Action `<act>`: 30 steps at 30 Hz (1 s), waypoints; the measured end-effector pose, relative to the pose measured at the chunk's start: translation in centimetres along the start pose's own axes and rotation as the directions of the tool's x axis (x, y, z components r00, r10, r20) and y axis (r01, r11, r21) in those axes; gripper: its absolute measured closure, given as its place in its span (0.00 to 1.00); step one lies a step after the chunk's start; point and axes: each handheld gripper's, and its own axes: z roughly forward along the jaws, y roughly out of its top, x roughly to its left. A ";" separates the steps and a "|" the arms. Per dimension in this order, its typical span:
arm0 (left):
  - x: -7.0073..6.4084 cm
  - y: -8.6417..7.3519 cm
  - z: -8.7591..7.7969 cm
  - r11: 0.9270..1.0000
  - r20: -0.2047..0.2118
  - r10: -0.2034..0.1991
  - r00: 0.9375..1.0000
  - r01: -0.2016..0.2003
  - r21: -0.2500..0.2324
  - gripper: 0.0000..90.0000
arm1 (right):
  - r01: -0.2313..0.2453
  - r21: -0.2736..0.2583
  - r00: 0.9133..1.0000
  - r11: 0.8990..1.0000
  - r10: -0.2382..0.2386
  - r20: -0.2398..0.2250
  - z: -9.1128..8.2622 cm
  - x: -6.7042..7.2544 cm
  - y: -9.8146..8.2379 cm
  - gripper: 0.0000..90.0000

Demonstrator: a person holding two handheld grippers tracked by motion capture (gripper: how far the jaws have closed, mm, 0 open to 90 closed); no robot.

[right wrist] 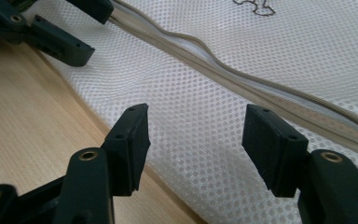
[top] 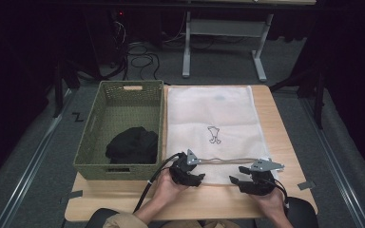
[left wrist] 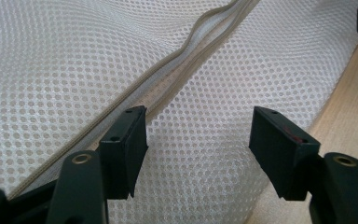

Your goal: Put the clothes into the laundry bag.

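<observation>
I take the white mesh laundry bag (top: 211,133) as my reference; it lies flat on the light wooden table (top: 123,197), with its near edge just short of the table's front edge. A beige zipper (top: 228,160) runs across the bag close to that near edge, slightly wavy along its length. My left gripper (top: 186,172) sits at the bag's near left corner, over the left end of the zipper. In the left gripper view its black jaws stand apart with bare mesh between them; the inner pad (left wrist: 126,149) is right beside the zipper line, and nothing is clamped. Whether either pad touches the mesh, I cannot tell. My right gripper (top: 255,180) sits at the bag's near right corner. In the right gripper view its jaws stand wide over the strip of mesh between the zipper (right wrist: 242,79) and the bag's near hem, holding nothing. A small dark line drawing (top: 214,134) marks the middle of the bag. Touching the bag's left edge stands a green woven rectangular basket (top: 92,126), and a bundle of black cloth (top: 132,145) rests in its near half. Beyond the bag's far edge, grey floor and a white table frame (top: 223,42) are visible.
</observation>
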 end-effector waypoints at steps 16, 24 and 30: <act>0.0 -0.4 0.7 1.000 -0.017 0.022 1.000 -0.021 0.004 0.38 | -0.059 -0.011 0.998 0.998 0.059 -0.033 0.0 -0.2 0.7 0.36; 0.0 -0.5 0.7 1.000 -0.020 0.020 1.000 -0.020 0.003 0.38 | -0.030 -0.013 0.995 0.999 0.029 -0.090 -0.5 0.0 1.3 0.29; 0.0 -0.5 0.7 1.000 -0.023 0.018 1.000 -0.018 -0.002 0.38 | -0.022 0.003 0.995 1.000 0.022 -0.098 -0.2 0.4 2.1 0.25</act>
